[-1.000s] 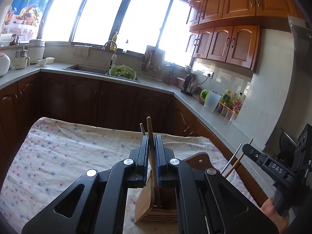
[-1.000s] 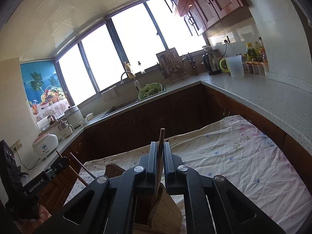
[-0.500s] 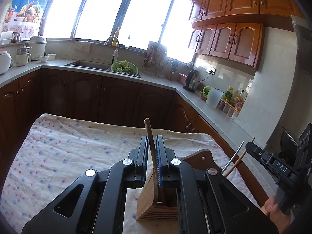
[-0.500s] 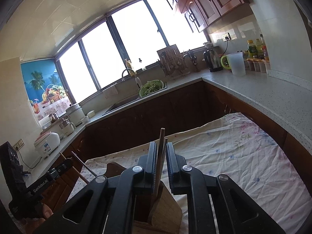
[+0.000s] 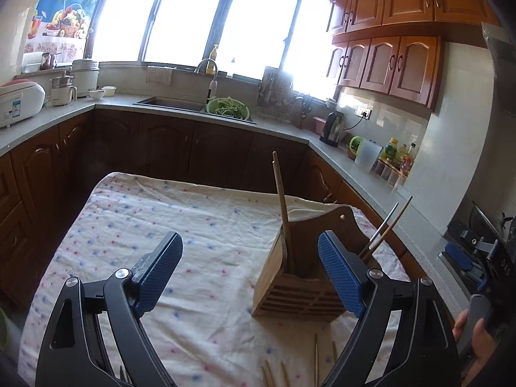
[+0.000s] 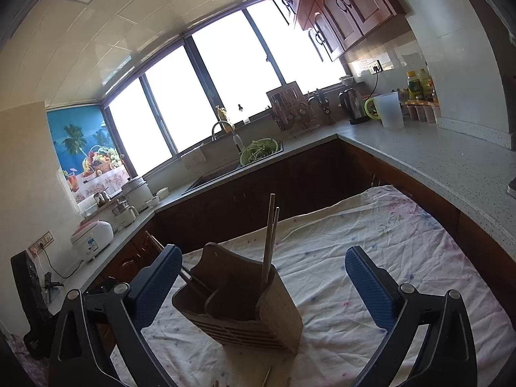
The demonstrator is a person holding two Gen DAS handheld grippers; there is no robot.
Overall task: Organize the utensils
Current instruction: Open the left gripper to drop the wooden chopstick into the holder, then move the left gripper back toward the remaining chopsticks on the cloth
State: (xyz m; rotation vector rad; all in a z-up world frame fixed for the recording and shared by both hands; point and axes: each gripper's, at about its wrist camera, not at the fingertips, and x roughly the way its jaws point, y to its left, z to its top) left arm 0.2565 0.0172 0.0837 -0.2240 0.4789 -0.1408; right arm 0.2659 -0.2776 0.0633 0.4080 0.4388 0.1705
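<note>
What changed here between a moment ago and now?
Both grippers let go: the left gripper and right gripper have just been opening, leaving their chopsticks standing in the wooden holder, and drew back. The holder and the loose chopsticks on the cloth stayed put.

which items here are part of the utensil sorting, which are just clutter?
Job:
wooden holder
chopsticks standing in it
loose chopsticks on the cloth
left tool and right tool, both open

Clutter:
kettle
rice cooker
bowl of greens
jug
</note>
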